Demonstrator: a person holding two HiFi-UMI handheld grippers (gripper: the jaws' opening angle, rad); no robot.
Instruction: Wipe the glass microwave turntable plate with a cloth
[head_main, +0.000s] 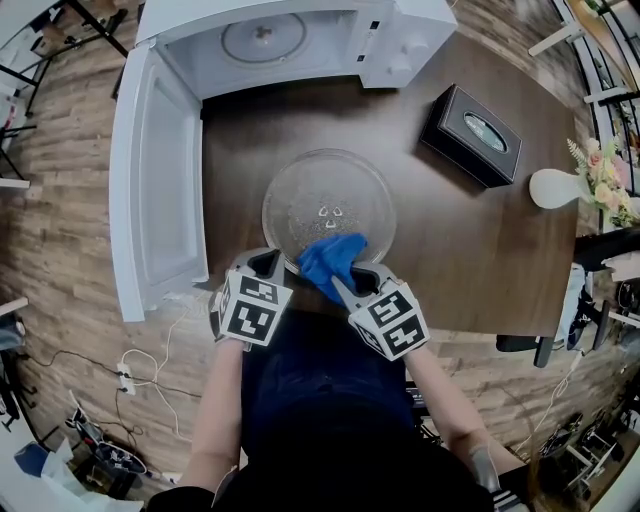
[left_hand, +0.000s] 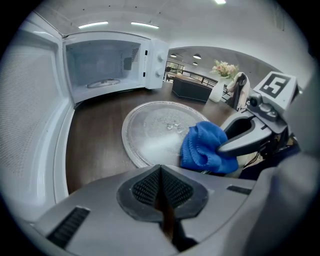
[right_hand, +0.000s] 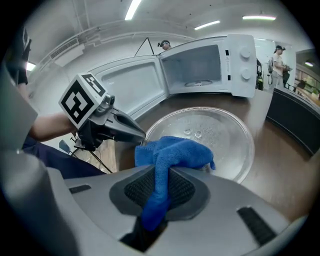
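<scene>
Round clear glass turntable plate (head_main: 305, 190) on dark brown wood table (head_main: 450, 255) by open white microwave (head_main: 300, 45); right gripper (right_hand: 161, 175) clamps blue microfibre cloth (head_main: 330, 260) at plate's near rim, left gripper (left_hand: 160, 175) jaws together, holding nothing.

The cloth (head_main: 333, 262) is bright blue. The turntable plate (head_main: 300, 195) is clear glass, speckled at its centre. The left gripper (head_main: 268, 262) and right gripper (head_main: 350, 280) are grey, with black ribbed pads (left_hand: 144, 190) inside the jaws and black-and-white square markers. The microwave (head_main: 300, 40) is white. The bench (head_main: 450, 260) is dark brown, and the floor (head_main: 60, 200) is paler brown wood-grain planks. The box (head_main: 470, 135) is black, the vase (head_main: 555, 188) white, the flowers (head_main: 605, 170) pink.
</scene>
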